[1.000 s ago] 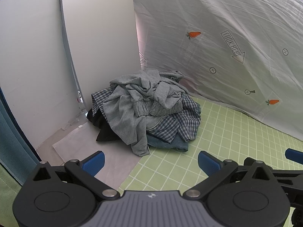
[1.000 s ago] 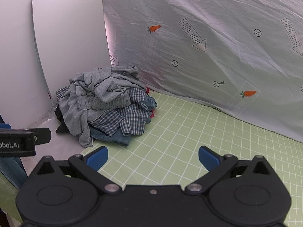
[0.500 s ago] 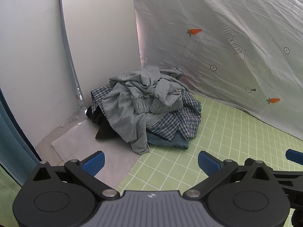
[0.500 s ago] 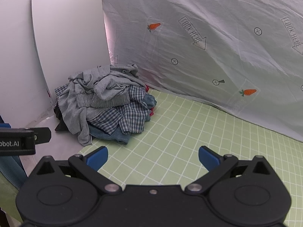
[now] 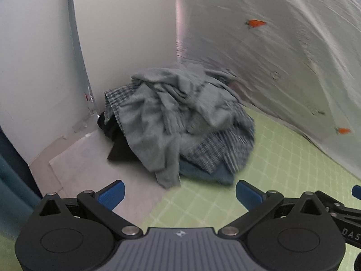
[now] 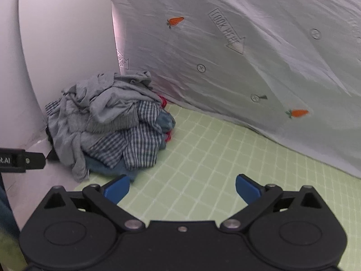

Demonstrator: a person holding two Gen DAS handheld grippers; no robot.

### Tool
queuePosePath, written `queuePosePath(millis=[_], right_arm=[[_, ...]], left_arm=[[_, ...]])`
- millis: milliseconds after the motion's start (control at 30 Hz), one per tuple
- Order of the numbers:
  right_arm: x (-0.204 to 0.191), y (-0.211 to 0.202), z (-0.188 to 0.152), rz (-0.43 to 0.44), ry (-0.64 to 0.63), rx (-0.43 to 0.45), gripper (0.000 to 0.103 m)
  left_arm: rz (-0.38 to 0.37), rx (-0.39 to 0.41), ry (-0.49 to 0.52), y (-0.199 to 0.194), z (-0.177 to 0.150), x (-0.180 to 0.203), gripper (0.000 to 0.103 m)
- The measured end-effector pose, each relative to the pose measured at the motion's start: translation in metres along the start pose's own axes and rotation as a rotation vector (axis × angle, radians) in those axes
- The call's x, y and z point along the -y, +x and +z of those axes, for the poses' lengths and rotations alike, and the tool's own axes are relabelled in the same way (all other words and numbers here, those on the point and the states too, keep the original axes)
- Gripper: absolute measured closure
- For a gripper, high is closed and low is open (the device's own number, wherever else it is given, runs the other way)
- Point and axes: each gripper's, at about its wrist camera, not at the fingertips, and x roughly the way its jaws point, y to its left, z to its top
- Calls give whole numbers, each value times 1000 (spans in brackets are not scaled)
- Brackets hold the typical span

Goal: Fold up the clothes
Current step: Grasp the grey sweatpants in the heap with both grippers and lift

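Green grid mat (image 6: 203,158) lies beneath 2 empty, wide-apart claws, left claw (image 5: 180,194) and right claw (image 6: 182,186), facing clothes pile (image 5: 180,122).

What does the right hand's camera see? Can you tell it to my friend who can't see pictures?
A messy pile of clothes, gray garment on top of checked and blue ones, sits in the corner on a green grid mat. The open right gripper holds nothing. Behind hangs a white sheet printed with carrots.
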Motion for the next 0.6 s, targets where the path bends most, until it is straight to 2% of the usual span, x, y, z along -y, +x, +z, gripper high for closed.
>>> queuePosePath(millis=[133,333,433,467,533,567,600], right_arm=[[-13,48,36,37,-19,-3,8],[-37,128,91,89,-49,-16,14],[-56,176,116,125,-30,-51,23],[-61,189,124,161,-2,-60,24],[-68,204,132,233,37,-70,24],[-72,212,136,270,53,-77,24],[-77,219,139,306,69,-85,24]], left_arm=[[19,0,-70,38,43,-16,0],[-5,-4,-158,102,101,-30,2],[-13,-9,-156,130,122,-30,12],[-29,-4,-154,136,127,-30,19],[-54,-4,-164,149,133,-30,33],[-66,-6,-171,155,136,-30,50],[-74,-11,-178,160,138,-30,59]])
